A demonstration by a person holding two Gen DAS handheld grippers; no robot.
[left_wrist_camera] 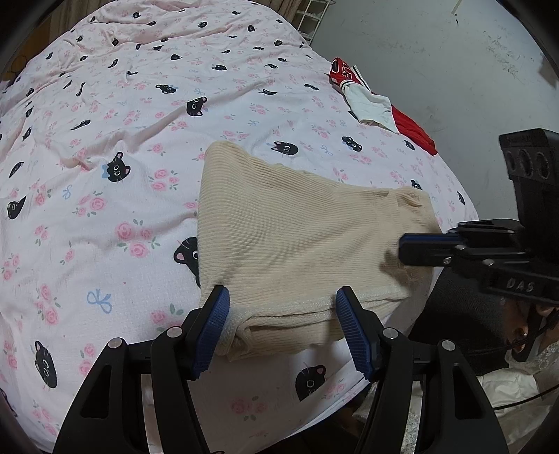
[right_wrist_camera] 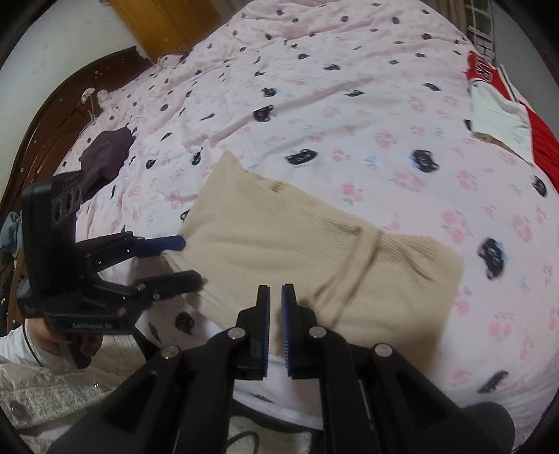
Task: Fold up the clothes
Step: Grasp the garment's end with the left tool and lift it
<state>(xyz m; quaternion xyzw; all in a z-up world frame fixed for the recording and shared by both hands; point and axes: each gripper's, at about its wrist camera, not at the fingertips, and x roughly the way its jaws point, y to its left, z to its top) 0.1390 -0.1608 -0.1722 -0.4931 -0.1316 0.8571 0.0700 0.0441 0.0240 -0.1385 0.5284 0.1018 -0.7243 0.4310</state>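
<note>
Left claw (left_wrist_camera: 281,326) gaping around near hem of sweater (left_wrist_camera: 297,237); right claw (right_wrist_camera: 275,307) nearly closing, gripping nothing visibly, over same hem rightward; sweater stretching away across bed (left_wrist_camera: 104,209).

Bed cover: pink cotton quilt (left_wrist_camera: 139,115) printed with black cat faces and roses, wrinkled.
Headboard: dark brown curved wooden headboard (right_wrist_camera: 52,115) at the far left end of the bed.
Wall: grey-white plaster wall (left_wrist_camera: 436,63), with some marks.
Cabinet: orange-brown wooden cabinet (right_wrist_camera: 164,24) beside the headboard.
Rack: white wire grid rack (left_wrist_camera: 314,17) against the wall.
</note>
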